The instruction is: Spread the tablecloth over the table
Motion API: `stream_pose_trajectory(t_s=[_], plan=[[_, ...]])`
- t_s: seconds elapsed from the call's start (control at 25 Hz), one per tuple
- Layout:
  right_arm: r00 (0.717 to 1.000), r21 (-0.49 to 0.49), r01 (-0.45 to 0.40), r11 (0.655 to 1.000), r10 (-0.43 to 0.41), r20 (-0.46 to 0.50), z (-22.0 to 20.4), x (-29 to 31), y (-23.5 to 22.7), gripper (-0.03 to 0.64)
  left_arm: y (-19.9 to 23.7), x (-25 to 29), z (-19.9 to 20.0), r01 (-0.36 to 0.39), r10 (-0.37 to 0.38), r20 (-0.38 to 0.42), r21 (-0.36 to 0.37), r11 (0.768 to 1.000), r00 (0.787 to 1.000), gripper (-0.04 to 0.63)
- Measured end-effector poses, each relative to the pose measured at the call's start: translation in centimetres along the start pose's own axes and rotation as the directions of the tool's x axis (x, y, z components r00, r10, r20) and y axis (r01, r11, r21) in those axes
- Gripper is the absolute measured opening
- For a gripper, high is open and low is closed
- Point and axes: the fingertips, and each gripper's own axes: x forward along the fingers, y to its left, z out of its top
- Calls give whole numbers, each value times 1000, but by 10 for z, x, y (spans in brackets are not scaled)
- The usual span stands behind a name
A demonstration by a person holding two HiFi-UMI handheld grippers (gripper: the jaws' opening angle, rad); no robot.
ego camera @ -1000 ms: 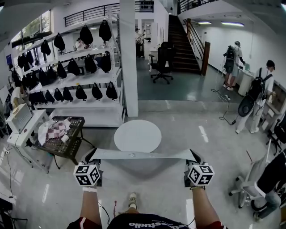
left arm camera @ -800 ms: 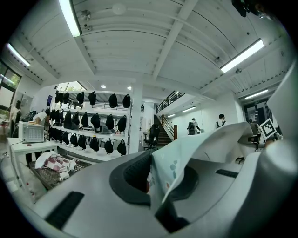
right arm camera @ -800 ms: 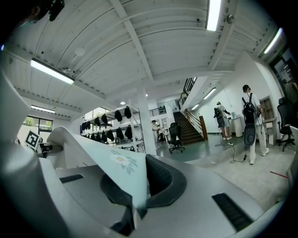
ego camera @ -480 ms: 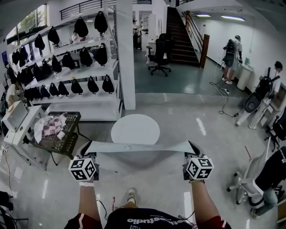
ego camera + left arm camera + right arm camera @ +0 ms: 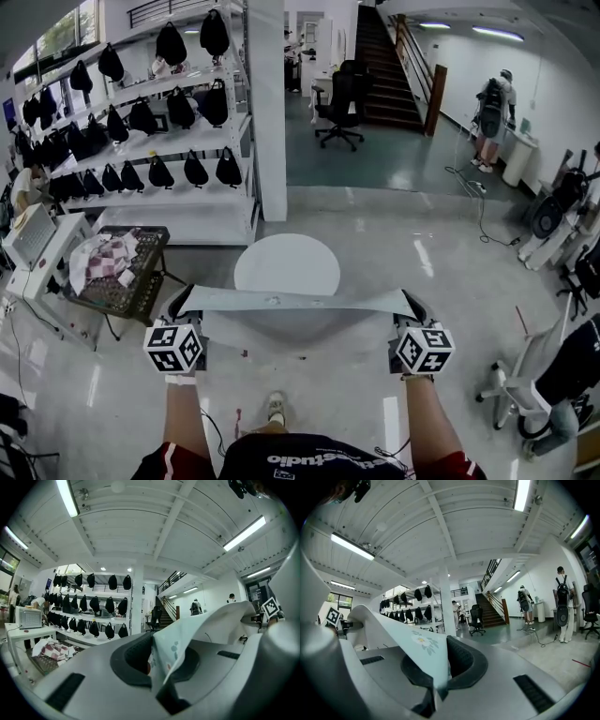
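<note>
A pale tablecloth [image 5: 295, 301] with small flower prints hangs stretched in a band between my two grippers, in front of a round white table [image 5: 286, 264]. My left gripper [image 5: 178, 305] is shut on the cloth's left corner, seen pinched between its pads in the left gripper view as the tablecloth [image 5: 171, 644]. My right gripper [image 5: 412, 307] is shut on the right corner, and in the right gripper view the tablecloth [image 5: 419, 646] runs off to the left. Both point level, at about the same height. The cloth hides the table's near edge.
A white column [image 5: 267, 103] stands behind the table. Shelves with several black bags [image 5: 141, 131] fill the left. A cart with checked cloth [image 5: 117, 267] stands left of the table. An office chair [image 5: 339, 117], stairs [image 5: 389, 66] and people [image 5: 492, 112] are farther back and right.
Both grippers have carried the stretched cloth forward toward the round table, which now sits closer and partly behind the cloth. Both grips are unchanged.
</note>
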Motion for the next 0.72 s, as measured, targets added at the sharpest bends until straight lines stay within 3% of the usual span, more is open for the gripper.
stream_pose_trajectory(t_s=[0.48,0.72], plan=[[1000,9,6,1000,-6,-23,6,83,11,26,48,72,0,0,-1,-17,-28,1000,1000,37],[999,58,12,998,-10,-44,-1,122,8,28,66,112,-9,31,-32,-48,-31,999,998,37]])
